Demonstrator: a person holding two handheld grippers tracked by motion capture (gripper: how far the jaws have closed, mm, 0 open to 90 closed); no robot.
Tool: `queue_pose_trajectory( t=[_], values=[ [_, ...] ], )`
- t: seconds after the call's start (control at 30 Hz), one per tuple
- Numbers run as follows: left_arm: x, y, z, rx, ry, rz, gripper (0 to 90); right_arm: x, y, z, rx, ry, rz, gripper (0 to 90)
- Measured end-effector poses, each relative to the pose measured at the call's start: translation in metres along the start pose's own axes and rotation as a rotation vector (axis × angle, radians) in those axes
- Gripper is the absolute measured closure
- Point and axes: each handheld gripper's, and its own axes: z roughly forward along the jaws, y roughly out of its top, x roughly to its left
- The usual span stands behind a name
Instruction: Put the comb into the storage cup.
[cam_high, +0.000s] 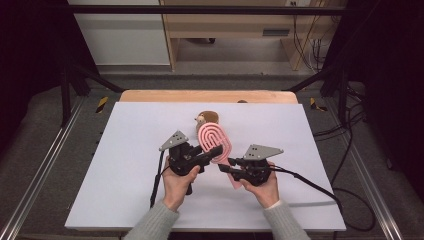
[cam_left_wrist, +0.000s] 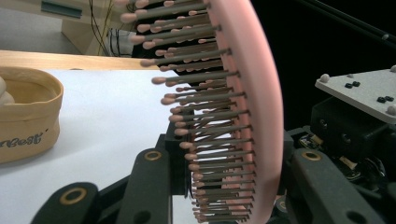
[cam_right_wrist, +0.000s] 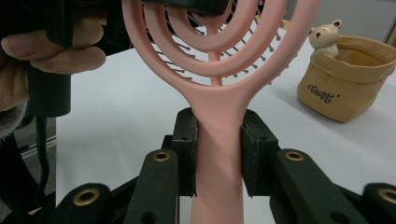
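One piece of lettering can be read. It stands in dark script on the front of the tan pouch (cam_right_wrist: 348, 91) at the right of the right gripper view, and looks like "rest" followed by an apostrophe-like mark, though the first letter is unclear. In the left gripper view the same pouch (cam_left_wrist: 25, 119) shows "…Best" at the left edge, its start cut off.

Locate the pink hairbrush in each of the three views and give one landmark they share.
High view: pink hairbrush at table centre, between the left gripper and right gripper.
Left gripper view: its bristled head fills the middle, edge-on, between the jaws.
Right gripper view: its handle rises at centre, clamped by both pads, looped head at top.
Shared landmark: the tan pouch, left edge in the left gripper view, right side in the right gripper view.
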Motion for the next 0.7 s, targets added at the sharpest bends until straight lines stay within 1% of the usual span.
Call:
queue_pose_trajectory(
  t=[0.3,0.43,0.63,0.7],
  values=[
    [-0.0052,0.0023,0.0009,0.000,0.002,0.021,63.1,-0.0004,0.0011,-0.0016,-0.002,0.008,0.004,70.3],
    [-0.0075,0.0034,0.0011,0.001,0.011,0.042,63.2,-0.0008,0.0016,-0.0020,-0.003,0.010,0.007,69.2],
    [-0.0072,0.0061,0.0011,0.002,0.029,0.052,63.3,-0.0012,0.0033,-0.0047,-0.011,0.013,0.010,63.4],
    [-0.0069,0.0071,0.0010,0.003,0.038,0.055,63.3,-0.0015,0.0041,-0.0059,-0.018,0.007,0.012,60.8]
  ],
)
